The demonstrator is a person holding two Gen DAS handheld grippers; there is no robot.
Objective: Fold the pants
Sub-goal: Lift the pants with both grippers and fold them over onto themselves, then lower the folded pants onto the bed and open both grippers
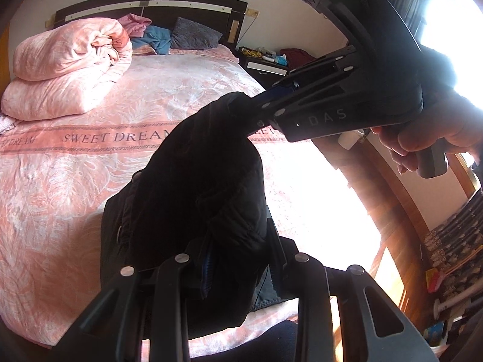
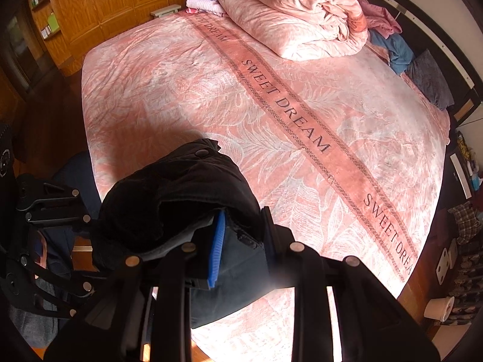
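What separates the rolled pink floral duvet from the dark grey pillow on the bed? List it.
The rolled pink floral duvet is pale, patterned, bulky and folded into a heap; the dark grey pillow is plain, far smaller and leans against the headboard. Both sit at the head end of the bed.

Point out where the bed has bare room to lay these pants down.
The bedspread lies bare from the near edge past the SWEET DREAM band. The headboard end is crowded: folded duvet, clothes, grey pillow. Both grippers, left and right, clamp the black pants.
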